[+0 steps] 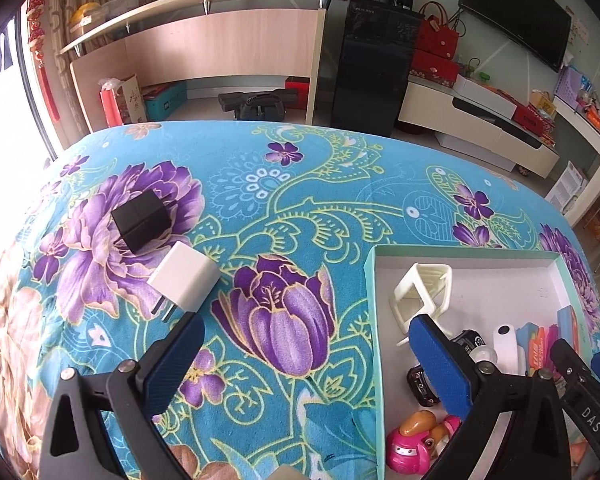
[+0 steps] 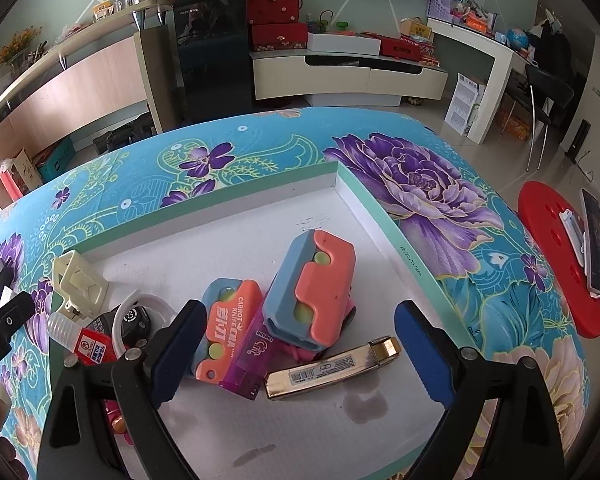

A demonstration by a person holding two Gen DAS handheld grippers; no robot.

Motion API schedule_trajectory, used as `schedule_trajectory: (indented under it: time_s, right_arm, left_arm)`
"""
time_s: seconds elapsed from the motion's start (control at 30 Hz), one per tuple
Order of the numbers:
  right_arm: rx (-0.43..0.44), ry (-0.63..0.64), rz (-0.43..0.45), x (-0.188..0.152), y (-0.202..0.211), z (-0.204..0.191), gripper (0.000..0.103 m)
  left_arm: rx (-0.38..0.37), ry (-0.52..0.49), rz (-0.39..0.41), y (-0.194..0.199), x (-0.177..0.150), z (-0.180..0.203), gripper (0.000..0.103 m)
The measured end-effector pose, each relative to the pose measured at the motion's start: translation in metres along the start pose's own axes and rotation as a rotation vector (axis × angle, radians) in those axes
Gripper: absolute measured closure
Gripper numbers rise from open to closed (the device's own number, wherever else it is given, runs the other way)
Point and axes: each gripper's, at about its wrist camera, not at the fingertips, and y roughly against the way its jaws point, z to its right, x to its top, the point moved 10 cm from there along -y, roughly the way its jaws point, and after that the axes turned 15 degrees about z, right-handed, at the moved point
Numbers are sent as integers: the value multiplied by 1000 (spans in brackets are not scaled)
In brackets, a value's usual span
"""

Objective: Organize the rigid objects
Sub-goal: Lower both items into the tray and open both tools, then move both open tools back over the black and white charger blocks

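Left gripper [image 1: 306, 364]: jaws spread wide, nothing between them, held over the flowered desk [image 1: 284, 208]. Right gripper [image 2: 300, 350]: jaws spread too, empty, hanging over the tray [image 2: 384, 216], where most pieces already lie: gold lighter [image 2: 332, 368], purple lighter [image 2: 248, 364], two carrot knives [image 2: 312, 292].

What remains outside the tray sits on the left side of the desk. Nearest is the white charger [image 1: 184, 282], just ahead of the left finger [image 1: 176, 356] and off to the left of the gap between the jaws. It lies tilted, long axis running from its prongs, which point toward us and left, up toward the far right. Just beyond, nearly touching, is the black cube [image 1: 142, 220].

We judge the left gripper far the nearer; it must shift left and forward, and close across the charger's short sides. The tray lies to the right of both pieces.
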Motion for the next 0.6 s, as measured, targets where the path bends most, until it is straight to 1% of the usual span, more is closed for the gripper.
schedule_trajectory:
  time_s: [0.2,0.33,0.47,0.53,0.6]
  right_arm:
    - [6,1,18,7,7,-5,8]
    - [50,-16,44,14,15,-18,8]
    - [115,-7,61,19,23,-46,8]
    - [162,13,66,19,27,-66,8]
    - [186,43,80,20,31,-84,8]
  left_arm:
    - [14,18,-29,-4,-6,-11,0]
    - [38,39,-24,-2,-2,-25,0]
    - [96,59,-15,1,2,-50,0]
    - [127,79,-13,2,4,-65,0]
    - [157,103,-11,3,5,-81,0]
